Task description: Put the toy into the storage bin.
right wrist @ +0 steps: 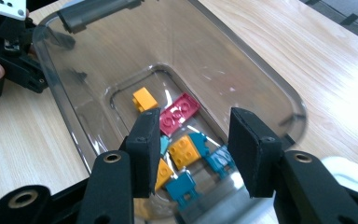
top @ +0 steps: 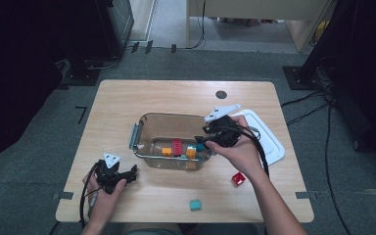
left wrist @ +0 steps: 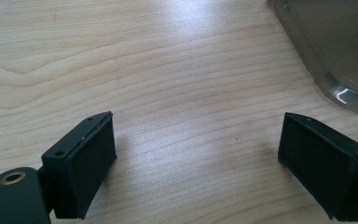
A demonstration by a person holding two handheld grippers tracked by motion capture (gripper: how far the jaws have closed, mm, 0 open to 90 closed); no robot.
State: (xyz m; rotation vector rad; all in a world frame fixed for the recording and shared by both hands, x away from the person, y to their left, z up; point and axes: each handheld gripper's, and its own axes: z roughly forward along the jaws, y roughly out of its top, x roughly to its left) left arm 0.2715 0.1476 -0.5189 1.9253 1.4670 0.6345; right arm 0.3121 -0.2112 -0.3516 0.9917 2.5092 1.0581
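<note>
One clear plastic container (top: 147, 128) sits mid-frame in the high view, with one white lid (top: 269, 142) to its right. In the right gripper view it holds one red brick (right wrist: 179, 113), about three orange bricks (right wrist: 144, 99) and about four teal bricks (right wrist: 182, 186). On the table's lower right lie one red brick (top: 238, 178) and one teal brick (top: 195, 204). There are two grippers.

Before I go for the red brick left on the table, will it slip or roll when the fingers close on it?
The red brick looks small, hard and blocky, so it probably won't roll. It's likely light, so it may skid across the smooth wooden table if nudged. Its glossy plastic faces could slip in an off-centre grip.
</note>
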